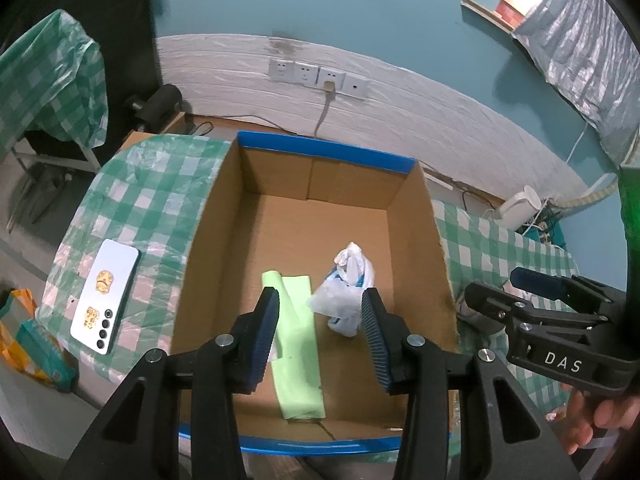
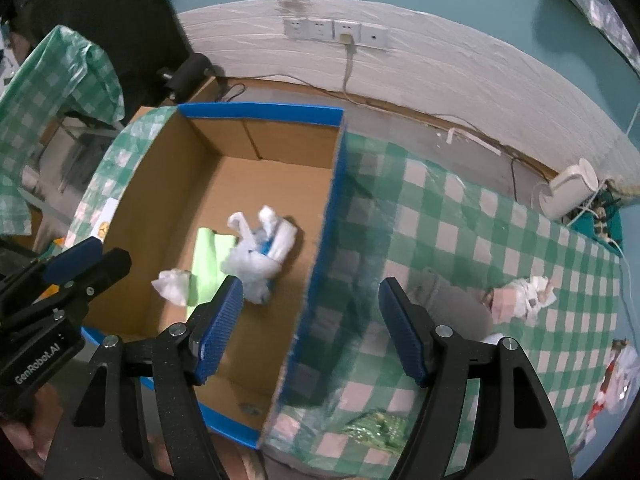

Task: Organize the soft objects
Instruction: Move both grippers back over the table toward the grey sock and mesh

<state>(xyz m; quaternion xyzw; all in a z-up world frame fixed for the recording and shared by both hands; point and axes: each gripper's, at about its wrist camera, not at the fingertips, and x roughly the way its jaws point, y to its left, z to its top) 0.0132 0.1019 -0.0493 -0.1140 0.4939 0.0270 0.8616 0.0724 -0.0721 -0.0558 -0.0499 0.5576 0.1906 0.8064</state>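
An open cardboard box (image 1: 436, 240) with blue rims stands on the green checked tablecloth (image 2: 460, 220). On its floor lie a light green cloth (image 1: 298, 344), a white and blue plastic bundle (image 1: 346, 292) and a crumpled white tissue (image 2: 172, 286). My left gripper (image 1: 320, 320) hangs open over the box, above the cloth and bundle, its pads touching neither. My right gripper (image 2: 310, 320) is open too and straddles the box's right wall (image 2: 320, 248), holding nothing. A grey soft thing (image 2: 452, 300) and a crumpled white and pink cloth (image 2: 520, 292) lie on the table to its right.
A white phone (image 1: 106, 296) lies left of the box. A red and white item (image 2: 612, 380) and a shiny green packet (image 2: 376, 428) sit near the table's right and front edges. A white appliance (image 2: 568, 192) and cables stand by the wall.
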